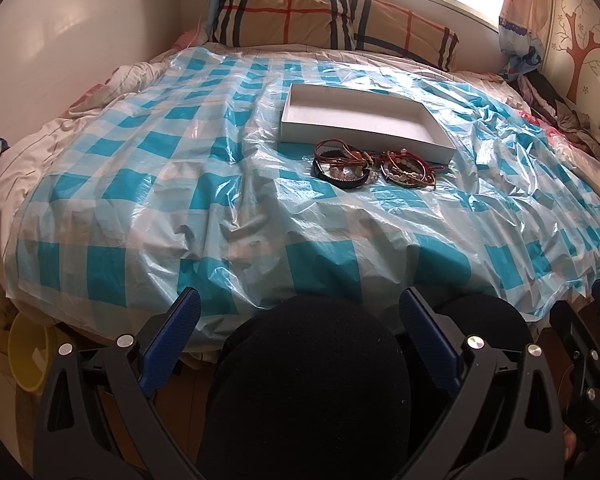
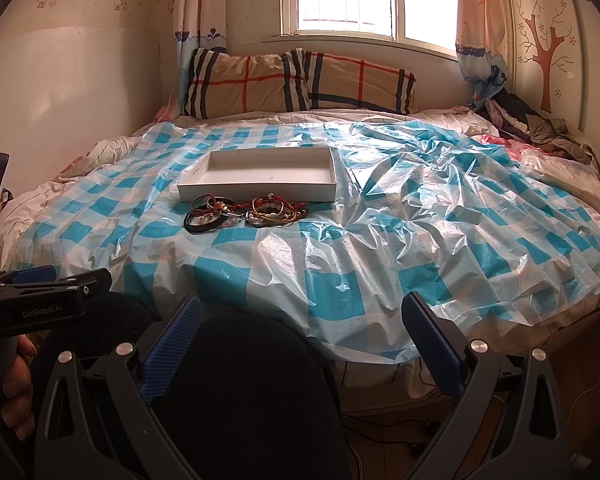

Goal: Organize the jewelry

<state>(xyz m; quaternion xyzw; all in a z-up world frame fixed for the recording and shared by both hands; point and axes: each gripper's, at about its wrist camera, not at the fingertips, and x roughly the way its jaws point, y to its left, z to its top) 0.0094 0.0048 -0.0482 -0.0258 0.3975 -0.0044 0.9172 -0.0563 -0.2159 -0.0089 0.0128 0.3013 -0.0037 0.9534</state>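
A pile of bracelets (image 1: 374, 166), red, gold, beaded and black, lies on the blue-and-white checked plastic sheet (image 1: 180, 184) over the bed, just in front of an empty white shallow box (image 1: 364, 120). The pile (image 2: 246, 211) and the box (image 2: 260, 178) also show in the right wrist view. My left gripper (image 1: 300, 312) is open and empty, held low over my knees at the bed's near edge, well short of the jewelry. My right gripper (image 2: 300, 316) is open and empty too, at the same near edge. The left gripper's side (image 2: 40, 292) shows at the right view's left.
Two plaid pillows (image 2: 296, 82) lie at the head of the bed under a window. A heap of clothes (image 2: 540, 128) sits at the far right. A white wall (image 2: 80, 92) runs along the left. A yellow bowl (image 1: 26, 356) sits on the floor at left.
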